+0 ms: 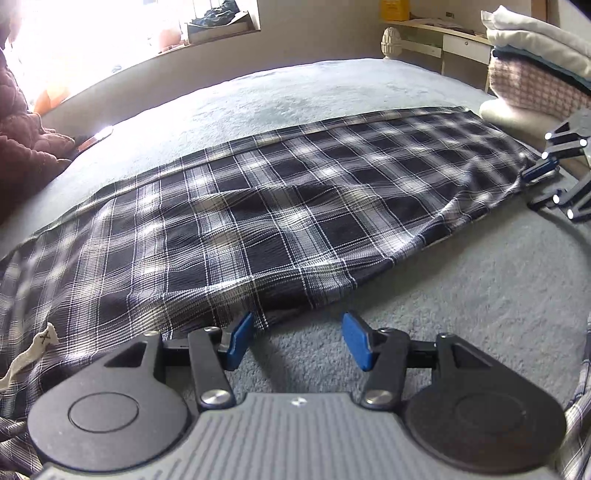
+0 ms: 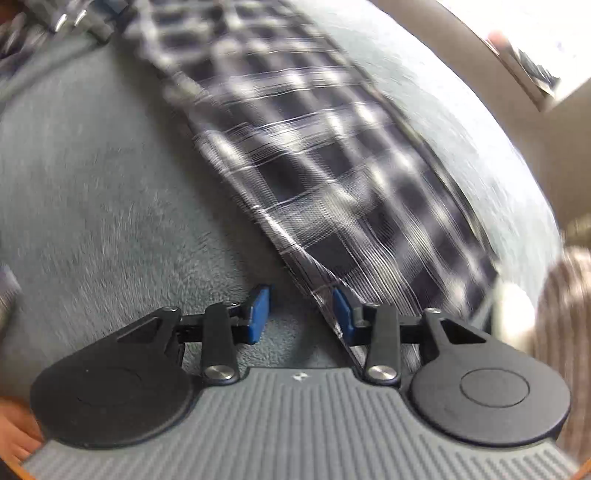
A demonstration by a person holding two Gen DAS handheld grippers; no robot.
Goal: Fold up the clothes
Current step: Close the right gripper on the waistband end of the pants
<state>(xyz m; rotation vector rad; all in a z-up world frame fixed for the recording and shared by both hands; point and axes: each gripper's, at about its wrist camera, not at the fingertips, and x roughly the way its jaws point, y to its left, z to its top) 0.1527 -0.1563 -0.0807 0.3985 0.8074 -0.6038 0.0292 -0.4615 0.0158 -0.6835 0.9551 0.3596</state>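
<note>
A grey-blue fleecy bed cover [image 1: 461,280] spreads under everything. A maroon quilted jacket [image 1: 22,140] is heaped at the bed's left edge, near the bright window. On the windowsill sits a box [image 1: 218,26] with dark shoes [image 1: 218,14] on it. Far right, a white desk [image 1: 436,37] with a yellow box [image 1: 395,9].

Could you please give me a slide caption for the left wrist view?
Open left tongs at the near edge of a plaid garment spread on the grey bed.
</note>
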